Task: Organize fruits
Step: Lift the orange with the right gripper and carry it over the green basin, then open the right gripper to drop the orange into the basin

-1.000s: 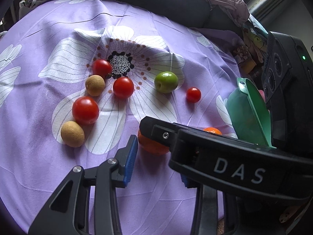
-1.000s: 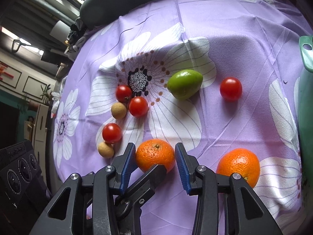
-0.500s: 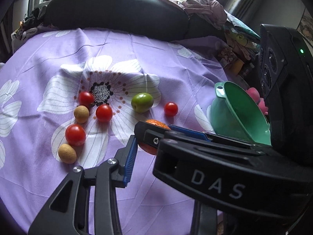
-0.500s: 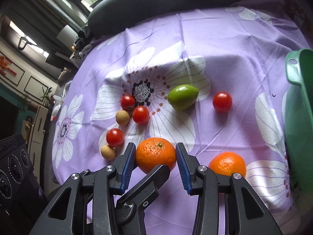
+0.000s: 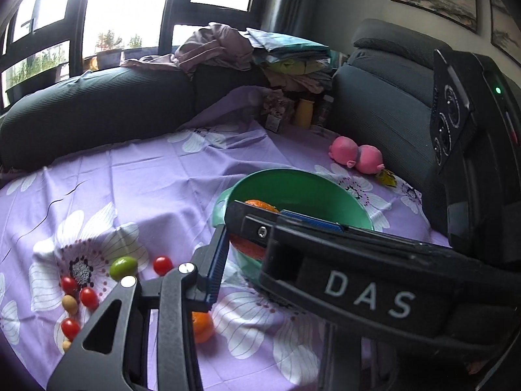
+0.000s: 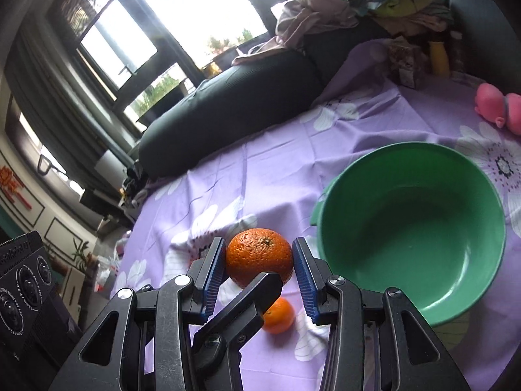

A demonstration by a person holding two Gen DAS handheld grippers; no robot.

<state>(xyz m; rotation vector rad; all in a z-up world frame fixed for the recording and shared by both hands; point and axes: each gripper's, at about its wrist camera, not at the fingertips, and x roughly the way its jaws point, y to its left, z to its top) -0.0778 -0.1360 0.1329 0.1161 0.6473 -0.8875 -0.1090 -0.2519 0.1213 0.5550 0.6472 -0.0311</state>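
My right gripper (image 6: 259, 262) is shut on an orange (image 6: 259, 256) and holds it lifted above the purple cloth, just left of the empty green bowl (image 6: 411, 228). A second orange (image 6: 278, 315) lies on the cloth below it. In the left wrist view the right gripper crosses in front of my left gripper, with the held orange (image 5: 249, 247) between them and the bowl (image 5: 299, 189) behind. Only the left gripper's left finger (image 5: 216, 265) shows. A green fruit (image 5: 123, 267), several cherry tomatoes (image 5: 162, 265) and small tan fruits (image 5: 69, 303) lie at lower left.
A dark sofa (image 5: 97, 110) with piled clothes (image 5: 247, 49) borders the back. A pink toy (image 5: 356, 156) lies beyond the bowl. A black device (image 5: 472, 137) stands at the right, and another black device (image 6: 22, 280) at the left in the right wrist view.
My right gripper has lifted the orange off the cloth and carried it right toward the green bowl. Both cameras have tilted up, and the scattered fruits now lie low at left.
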